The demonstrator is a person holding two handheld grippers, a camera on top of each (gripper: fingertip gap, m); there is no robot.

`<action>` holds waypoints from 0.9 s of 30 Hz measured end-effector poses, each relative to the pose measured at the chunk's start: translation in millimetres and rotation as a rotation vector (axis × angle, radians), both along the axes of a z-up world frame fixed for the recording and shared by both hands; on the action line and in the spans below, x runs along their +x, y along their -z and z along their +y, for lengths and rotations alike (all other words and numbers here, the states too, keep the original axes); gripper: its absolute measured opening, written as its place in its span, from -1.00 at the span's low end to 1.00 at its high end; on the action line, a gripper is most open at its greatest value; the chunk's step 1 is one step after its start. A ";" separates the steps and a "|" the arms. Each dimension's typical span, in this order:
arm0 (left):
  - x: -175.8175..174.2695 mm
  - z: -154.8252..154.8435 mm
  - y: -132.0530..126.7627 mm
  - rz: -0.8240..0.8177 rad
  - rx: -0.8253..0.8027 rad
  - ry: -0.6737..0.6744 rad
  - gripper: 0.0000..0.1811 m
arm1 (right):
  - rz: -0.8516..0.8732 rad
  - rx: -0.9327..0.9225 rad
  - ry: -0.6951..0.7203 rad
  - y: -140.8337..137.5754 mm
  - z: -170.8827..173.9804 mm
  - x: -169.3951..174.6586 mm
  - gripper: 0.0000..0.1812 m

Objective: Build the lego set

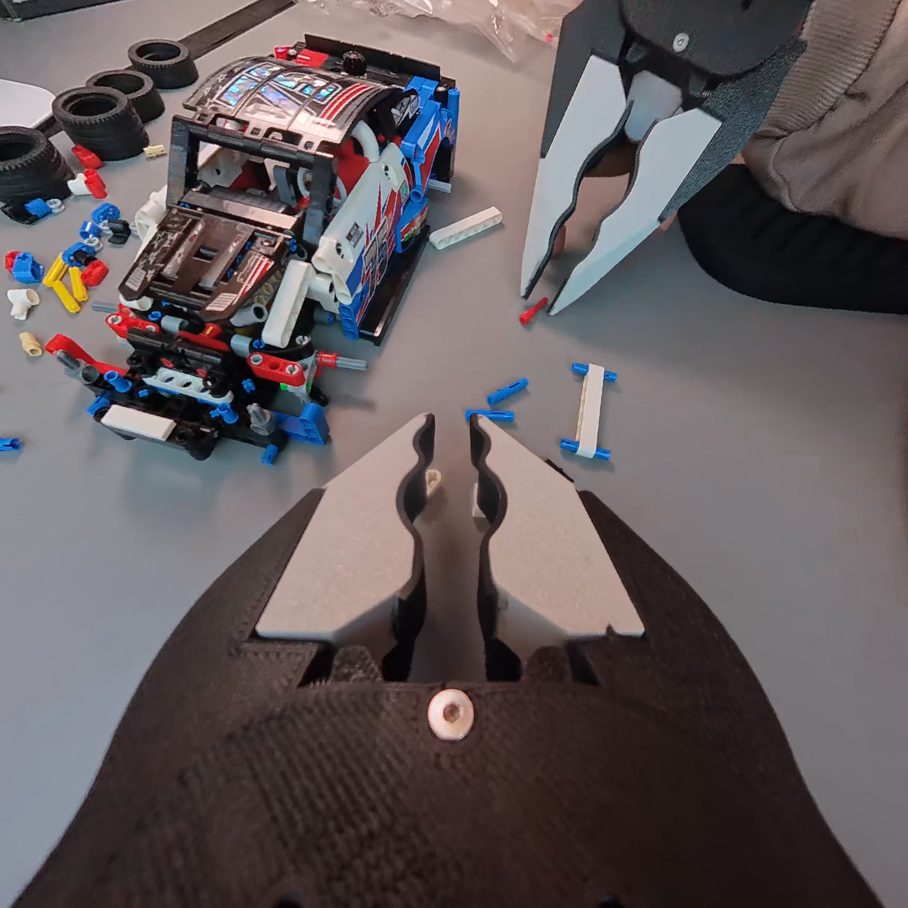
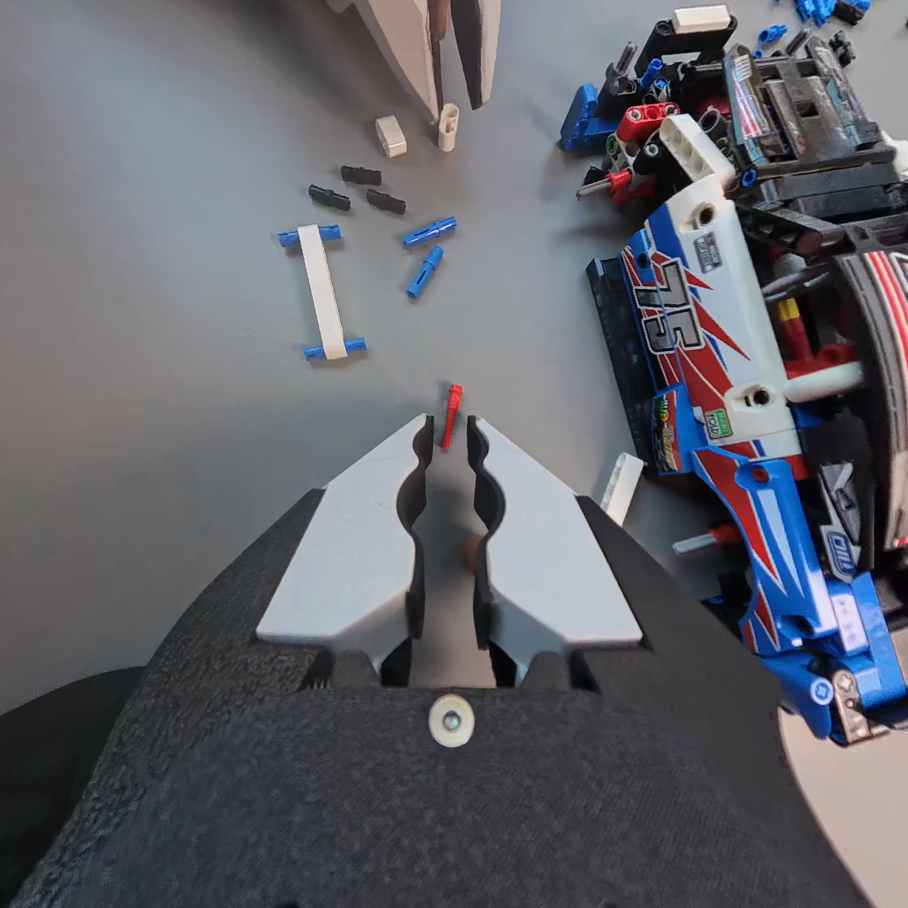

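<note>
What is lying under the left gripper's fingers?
Under the left gripper lie a small white block and a cream connector, the connector at one fingertip. From the left wrist view the fingers cover most of both.

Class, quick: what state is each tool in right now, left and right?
Left tool: open, holding nothing.
Right tool: open, its tips either side of a small red pin on the table, not yet gripped.

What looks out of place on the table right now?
Nothing damaged. The car has no wheels yet; four tyres lie loose beside it. A red pin lies between the right gripper tips, ungripped. Small parts are scattered about.
</note>
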State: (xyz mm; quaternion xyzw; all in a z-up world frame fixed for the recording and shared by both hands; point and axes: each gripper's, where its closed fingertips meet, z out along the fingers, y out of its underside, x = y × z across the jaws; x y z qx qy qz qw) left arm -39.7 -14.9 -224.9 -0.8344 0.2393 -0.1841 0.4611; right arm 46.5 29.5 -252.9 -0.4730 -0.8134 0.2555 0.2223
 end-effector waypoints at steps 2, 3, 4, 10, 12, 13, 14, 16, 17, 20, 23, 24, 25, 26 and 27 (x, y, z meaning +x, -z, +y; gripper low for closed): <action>7.6 -1.4 -1.1 -0.020 0.002 0.022 -0.87 | -0.014 0.028 0.009 1.5 0.2 -2.1 -0.91; 11.3 -2.2 -1.2 -0.029 0.001 0.033 -0.86 | -0.020 0.026 0.012 1.6 -0.5 -2.4 -0.93; 14.6 -2.9 -1.6 -0.036 0.002 0.043 -0.86 | -0.019 0.017 0.010 1.4 -2.3 -2.6 -0.94; 37.6 -6.0 -31.3 -0.259 0.064 0.094 -0.80 | 0.408 -0.451 0.099 -75.2 -32.2 -47.1 -1.00; 43.1 -6.9 -51.4 -0.402 0.097 0.103 -0.78 | 0.579 -0.681 0.105 -111.9 -42.4 -54.8 -0.99; 45.1 -7.8 -61.7 -0.473 0.114 0.111 -0.77 | 0.638 -0.763 0.118 -123.7 -43.7 -57.4 -0.99; 46.4 -9.1 -70.8 -0.533 0.130 0.119 -0.77 | 0.685 -0.829 0.136 -132.1 -43.2 -59.7 -1.00; 45.9 -10.1 -84.4 -0.606 0.168 0.117 -0.77 | 0.721 -0.939 0.167 -139.0 -43.4 -63.9 -1.00; 44.1 -9.1 -88.2 -0.618 0.186 0.104 -0.77 | 0.722 -0.975 0.174 -139.1 -44.9 -65.7 -1.00; 40.2 -8.8 -93.6 -0.612 0.222 0.084 -0.81 | 0.727 -0.986 0.182 -135.8 -49.4 -69.7 -1.00; 35.8 -8.1 -95.3 -0.606 0.236 0.061 -0.87 | 0.719 -0.994 0.170 -135.1 -53.5 -70.8 -1.00; 35.2 -8.4 -96.3 -0.613 0.236 0.062 -0.88 | 0.719 -0.985 0.169 -134.0 -54.4 -71.2 -1.00; 34.9 -9.0 -97.4 -0.619 0.236 0.064 -0.91 | 0.722 -0.969 0.169 -133.2 -54.9 -71.4 -1.00; 34.4 -9.1 -97.7 -0.622 0.236 0.063 -0.92 | 0.727 -0.959 0.162 -133.3 -55.9 -71.1 -1.00; 33.9 -9.4 -97.6 -0.620 0.237 0.062 -0.96 | 0.729 -0.954 0.155 -133.6 -57.4 -70.7 -1.00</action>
